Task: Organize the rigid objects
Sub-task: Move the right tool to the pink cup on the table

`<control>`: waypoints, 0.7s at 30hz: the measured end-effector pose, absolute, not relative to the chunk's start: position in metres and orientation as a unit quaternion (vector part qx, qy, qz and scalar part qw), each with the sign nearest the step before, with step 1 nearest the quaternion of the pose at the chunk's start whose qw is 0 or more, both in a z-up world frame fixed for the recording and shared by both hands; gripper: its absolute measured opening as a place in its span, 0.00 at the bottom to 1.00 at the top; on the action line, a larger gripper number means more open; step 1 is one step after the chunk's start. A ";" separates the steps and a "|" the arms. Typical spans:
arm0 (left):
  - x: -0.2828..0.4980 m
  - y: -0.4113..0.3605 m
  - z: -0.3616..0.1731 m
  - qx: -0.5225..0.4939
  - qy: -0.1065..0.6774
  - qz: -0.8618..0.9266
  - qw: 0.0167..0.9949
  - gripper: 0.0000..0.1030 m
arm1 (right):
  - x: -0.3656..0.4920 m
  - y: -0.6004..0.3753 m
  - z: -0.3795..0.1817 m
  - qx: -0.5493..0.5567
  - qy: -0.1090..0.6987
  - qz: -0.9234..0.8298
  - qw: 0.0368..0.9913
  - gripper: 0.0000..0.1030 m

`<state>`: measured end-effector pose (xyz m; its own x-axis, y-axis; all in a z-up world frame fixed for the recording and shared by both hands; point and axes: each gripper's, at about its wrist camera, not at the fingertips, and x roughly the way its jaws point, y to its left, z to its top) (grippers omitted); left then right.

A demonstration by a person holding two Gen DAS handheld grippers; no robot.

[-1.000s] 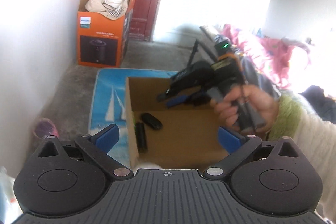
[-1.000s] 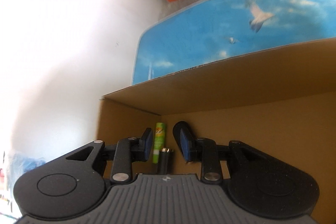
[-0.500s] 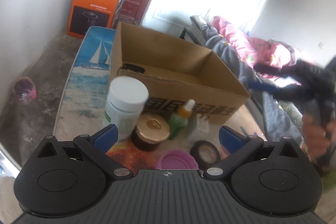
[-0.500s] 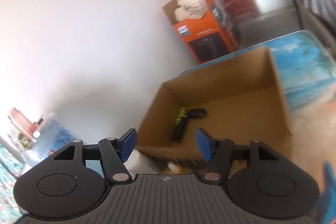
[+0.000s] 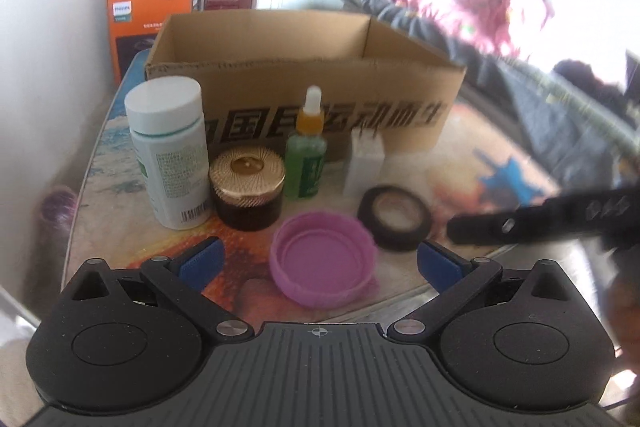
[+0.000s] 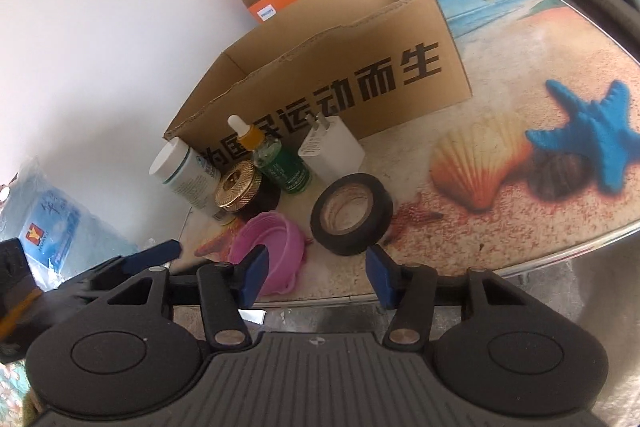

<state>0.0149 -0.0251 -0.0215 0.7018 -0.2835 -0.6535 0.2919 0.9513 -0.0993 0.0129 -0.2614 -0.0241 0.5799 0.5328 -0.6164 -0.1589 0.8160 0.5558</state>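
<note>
In front of the open cardboard box (image 5: 304, 67) (image 6: 340, 67) stand a white bottle (image 5: 168, 151), a gold-lidded jar (image 5: 248, 187), a green dropper bottle (image 5: 306, 151) and a white charger (image 5: 364, 163). Nearer lie a black tape roll (image 5: 394, 219) (image 6: 352, 213) and an upturned pink lid (image 5: 324, 263) (image 6: 272, 243). My left gripper (image 5: 318, 261) is open, low over the pink lid, not touching it. My right gripper (image 6: 316, 275) hovers at the table's near edge just short of the tape roll, its jaws closing with nothing between them.
An orange box (image 5: 152, 11) stuffed with cloths stands on the floor behind the table. A pile of clothes (image 5: 480, 11) lies to the right. A blue plastic bag (image 6: 52, 227) sits low at the left by the white wall. The table's metal rim (image 6: 560, 255) runs along the near side.
The right gripper has come out of the box, pulled back to the table's near edge, and its nearly shut jaws have spread. The left gripper has dropped toward the items before the box.
</note>
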 end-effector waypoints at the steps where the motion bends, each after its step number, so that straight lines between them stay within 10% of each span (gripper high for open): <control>1: 0.014 -0.029 -0.025 0.020 0.351 -0.153 0.924 1.00 | 0.013 -0.259 -0.023 0.226 0.410 0.204 0.860 0.52; 21: 0.024 -0.046 -0.055 0.046 0.376 -0.133 0.916 0.74 | 0.046 -0.211 -0.043 0.186 0.447 0.227 0.845 0.34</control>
<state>0.0237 -0.0459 -0.0551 0.6824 -0.2096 -0.7003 0.2784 0.9603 -0.0162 0.0458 -0.2114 -0.0428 0.4978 0.5489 -0.6715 -0.2170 0.8284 0.5163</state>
